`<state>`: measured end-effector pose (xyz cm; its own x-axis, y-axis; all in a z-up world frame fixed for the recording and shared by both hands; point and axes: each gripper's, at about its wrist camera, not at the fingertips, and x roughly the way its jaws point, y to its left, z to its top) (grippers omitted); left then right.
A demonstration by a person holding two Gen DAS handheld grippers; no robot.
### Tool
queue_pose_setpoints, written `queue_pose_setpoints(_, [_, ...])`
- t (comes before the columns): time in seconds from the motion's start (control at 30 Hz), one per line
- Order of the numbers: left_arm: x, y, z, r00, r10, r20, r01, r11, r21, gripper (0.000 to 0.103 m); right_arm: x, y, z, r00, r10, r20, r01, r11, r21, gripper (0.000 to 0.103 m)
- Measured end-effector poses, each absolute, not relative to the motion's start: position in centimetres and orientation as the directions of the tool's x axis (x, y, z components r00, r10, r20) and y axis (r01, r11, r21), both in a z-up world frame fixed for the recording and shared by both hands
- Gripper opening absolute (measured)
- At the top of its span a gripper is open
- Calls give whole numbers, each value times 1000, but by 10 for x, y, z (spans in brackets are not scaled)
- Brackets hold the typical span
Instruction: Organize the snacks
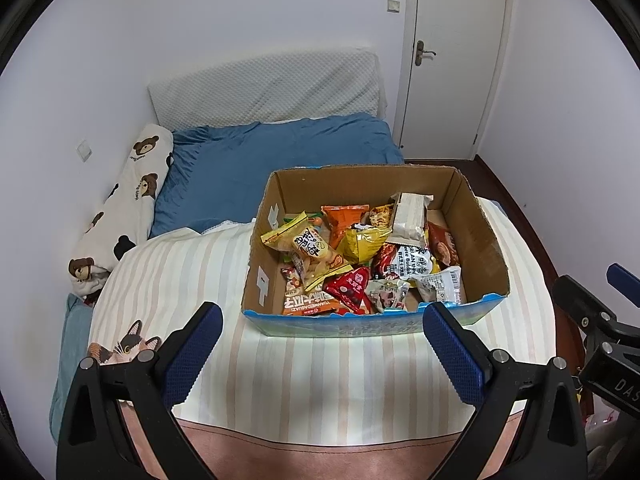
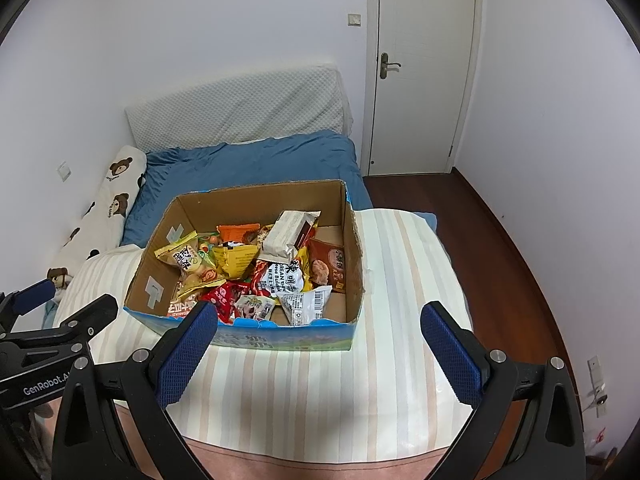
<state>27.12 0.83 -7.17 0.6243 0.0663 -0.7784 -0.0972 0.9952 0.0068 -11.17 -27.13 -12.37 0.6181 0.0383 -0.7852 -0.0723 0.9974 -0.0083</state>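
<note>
An open cardboard box (image 1: pixel 476 220) with a blue printed front stands on a striped quilt (image 1: pixel 192 264) on the bed; it also shows in the right wrist view (image 2: pixel 256 200). Several snack packets (image 1: pixel 360 256) fill it: yellow, orange, red and white bags (image 2: pixel 248 276). A white wrapped bar (image 1: pixel 408 216) lies on top at the back. My left gripper (image 1: pixel 320 332) is open and empty, just short of the box's front edge. My right gripper (image 2: pixel 320 332) is open and empty, in front of the box's near right corner.
A blue duvet (image 1: pixel 280 152) and a white headboard cushion (image 1: pixel 264 88) lie behind the box. A bear-print pillow (image 1: pixel 128 200) runs along the left wall. A white door (image 2: pixel 420 68) and dark wooden floor (image 2: pixel 500 248) are to the right.
</note>
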Motion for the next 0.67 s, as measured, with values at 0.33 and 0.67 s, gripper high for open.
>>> queue_pose_setpoints(0.33, [269,6,-68,633,64,-771,-92,996,8,103,-111,-274,-119,623,43,-781,-76,997,-6,103])
queue_pose_setpoints(0.67, [267,5,-63,642,64,-764,-90,996,8,103,-111,-277,-119,622,41,-782,-72,997,-5,103])
